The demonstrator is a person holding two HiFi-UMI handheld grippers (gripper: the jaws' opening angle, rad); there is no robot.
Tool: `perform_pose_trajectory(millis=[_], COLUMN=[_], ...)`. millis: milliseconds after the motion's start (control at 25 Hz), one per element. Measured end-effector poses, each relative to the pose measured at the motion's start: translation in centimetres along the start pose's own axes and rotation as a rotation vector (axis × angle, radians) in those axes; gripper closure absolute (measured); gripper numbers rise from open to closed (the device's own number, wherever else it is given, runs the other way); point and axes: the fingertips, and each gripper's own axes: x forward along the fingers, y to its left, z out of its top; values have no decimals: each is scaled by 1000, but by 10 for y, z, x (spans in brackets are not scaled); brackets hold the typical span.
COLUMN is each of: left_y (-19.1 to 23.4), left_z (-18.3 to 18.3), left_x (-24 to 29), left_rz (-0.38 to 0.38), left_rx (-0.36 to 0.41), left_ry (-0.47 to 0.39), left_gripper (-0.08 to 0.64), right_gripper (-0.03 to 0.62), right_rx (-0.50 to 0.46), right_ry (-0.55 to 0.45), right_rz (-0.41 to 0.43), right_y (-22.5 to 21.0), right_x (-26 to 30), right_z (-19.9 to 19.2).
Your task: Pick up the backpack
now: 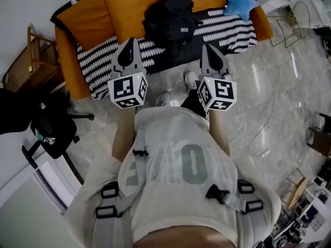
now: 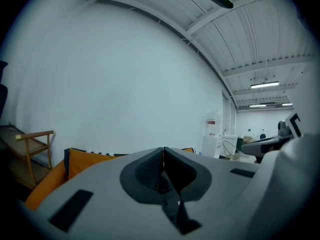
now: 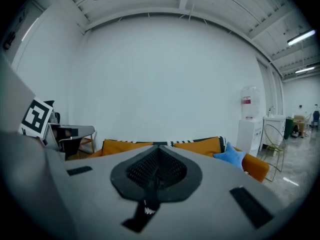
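Shut tight and empty: left tool (image 1: 133, 40) and right tool (image 1: 206, 46), side by side near the body. Just beyond, black backpack (image 1: 169, 17) upright on the striped blanket (image 1: 230, 31) of an orange sofa (image 1: 77, 20). Probably soft, saggy, moderately heavy; best gripped at the top handle, not loose fabric.

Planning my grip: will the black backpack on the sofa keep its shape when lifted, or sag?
Likely sags: the black backpack looks like soft fabric, slumped on the striped blanket. It bulges, so it may be packed and fairly heavy. Sitting broad on cloth, it should not roll or slide.
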Motion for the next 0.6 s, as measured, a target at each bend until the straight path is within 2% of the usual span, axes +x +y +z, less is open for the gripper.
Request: perform_pose_trajectory(millis=[400, 600], left_y=[-5, -31], left_z=[9, 19], left_x=[19, 50], left_rz=[176, 188], left_rx=[3, 30], left_ry=[-35, -59], left_gripper=[538, 538], right_gripper=[584, 584], right_rx=[-50, -51], right_ry=[-24, -30], right_rz=[192, 261], right_y=[-18, -45], right_x=[57, 82], right_z=[16, 28])
